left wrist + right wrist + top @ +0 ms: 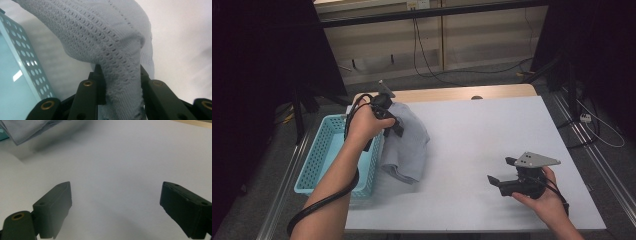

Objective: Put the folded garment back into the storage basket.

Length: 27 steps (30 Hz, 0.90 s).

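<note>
Your right gripper (503, 173) sits nearest, over the front right part of the white table (492, 130), jaws spread wide with nothing between them; in the right gripper view both jaws stand apart above bare tabletop. Taking the blue basket (324, 150) at the table's left edge as the landmark, this gripper is well apart from it, off to the right. Your left gripper (393, 124) is just beside the basket's right wall, near its far corner, and is clenched on a grey knitted cloth (409, 145). In the left gripper view the jaws pinch a bunched fold of cloth (117, 50), with the basket's perforated wall (27, 60) close by. From that grip, the cloth hangs down along the basket's right side, its lower part resting on the table.
</note>
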{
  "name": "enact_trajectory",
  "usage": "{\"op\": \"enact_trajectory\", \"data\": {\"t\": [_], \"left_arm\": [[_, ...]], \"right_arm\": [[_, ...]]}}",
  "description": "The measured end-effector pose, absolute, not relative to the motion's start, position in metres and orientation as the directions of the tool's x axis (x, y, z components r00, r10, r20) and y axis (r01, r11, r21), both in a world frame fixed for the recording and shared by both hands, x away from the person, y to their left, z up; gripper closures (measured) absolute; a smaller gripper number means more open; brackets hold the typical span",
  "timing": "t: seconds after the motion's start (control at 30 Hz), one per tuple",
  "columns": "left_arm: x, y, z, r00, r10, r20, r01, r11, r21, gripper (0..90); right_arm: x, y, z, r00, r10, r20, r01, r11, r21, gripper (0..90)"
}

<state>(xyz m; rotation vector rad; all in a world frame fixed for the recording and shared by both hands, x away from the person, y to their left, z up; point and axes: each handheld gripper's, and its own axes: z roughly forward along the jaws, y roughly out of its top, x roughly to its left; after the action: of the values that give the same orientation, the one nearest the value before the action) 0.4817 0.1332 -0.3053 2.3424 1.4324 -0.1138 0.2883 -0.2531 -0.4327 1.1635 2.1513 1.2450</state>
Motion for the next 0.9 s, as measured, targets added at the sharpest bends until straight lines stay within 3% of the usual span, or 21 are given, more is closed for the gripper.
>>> {"op": "enact_trajectory", "data": {"t": [0.9], "left_arm": [[0.49, 0.141, -0.267, 0.511, 0.828, -0.23, 0.848, -0.442, 0.293, 71.7]], "right_arm": [[0.287, -0.252, -0.433, -0.586, 0.808, 0.064, 0.46, 0.267, 0.847, 10.6]]}}
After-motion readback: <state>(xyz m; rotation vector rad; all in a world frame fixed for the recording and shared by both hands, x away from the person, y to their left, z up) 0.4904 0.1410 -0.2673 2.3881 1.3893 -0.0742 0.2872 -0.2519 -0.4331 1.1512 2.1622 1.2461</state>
